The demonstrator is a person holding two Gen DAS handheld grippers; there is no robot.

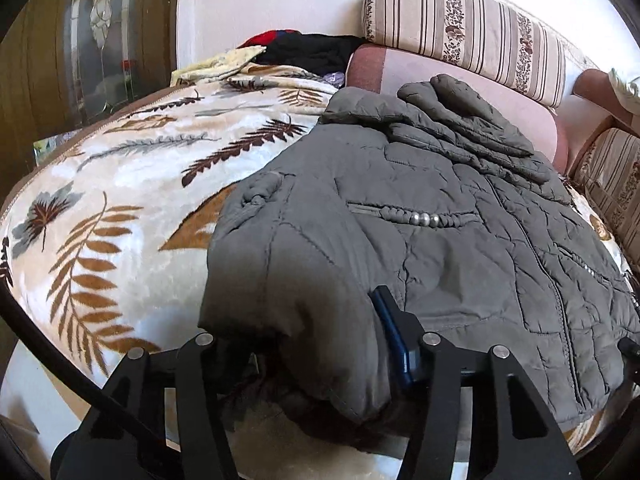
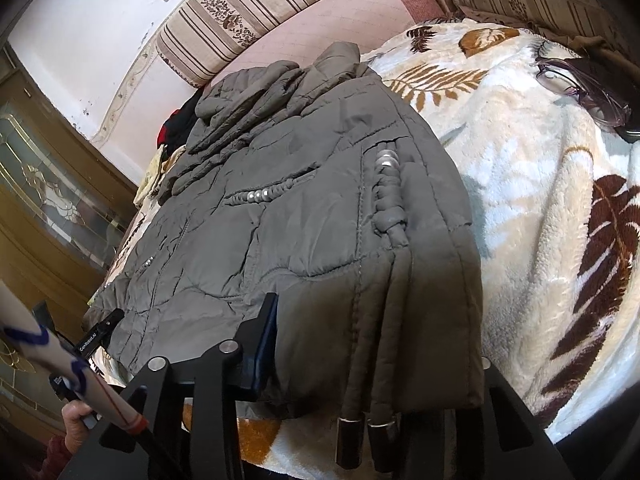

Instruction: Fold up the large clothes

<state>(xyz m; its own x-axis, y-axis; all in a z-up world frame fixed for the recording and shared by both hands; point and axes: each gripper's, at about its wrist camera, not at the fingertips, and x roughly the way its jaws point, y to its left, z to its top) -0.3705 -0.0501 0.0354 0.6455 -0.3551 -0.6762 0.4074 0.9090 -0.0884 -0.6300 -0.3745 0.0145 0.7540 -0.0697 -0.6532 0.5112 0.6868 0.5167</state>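
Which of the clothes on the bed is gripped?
The grey jacket nearest us; both grippers' fingers clamp its hem. The black and red clothes lie untouched by the wall.

**Black tongs with blue pads**

The left tongs (image 1: 320,344) have black arms with round silver screws and a blue pad. A black cable runs beside them. The right tongs (image 2: 368,364) look the same. The other tool in that view carries small white letters. A hand (image 2: 78,420) wears a dark red sleeve.

Grey-green quilted padded jacket (image 2: 304,216): matt woven cloth, creased, with shiny metal beads (image 2: 256,195) on braided cord trim and metal cord ends (image 2: 349,442). Cream leaf-print blanket (image 1: 120,184): soft, plushy fleece. Black two-finger gripper (image 1: 316,344): matt plastic links with bright metal pins; striped floral cushion (image 1: 464,28), woven fabric.
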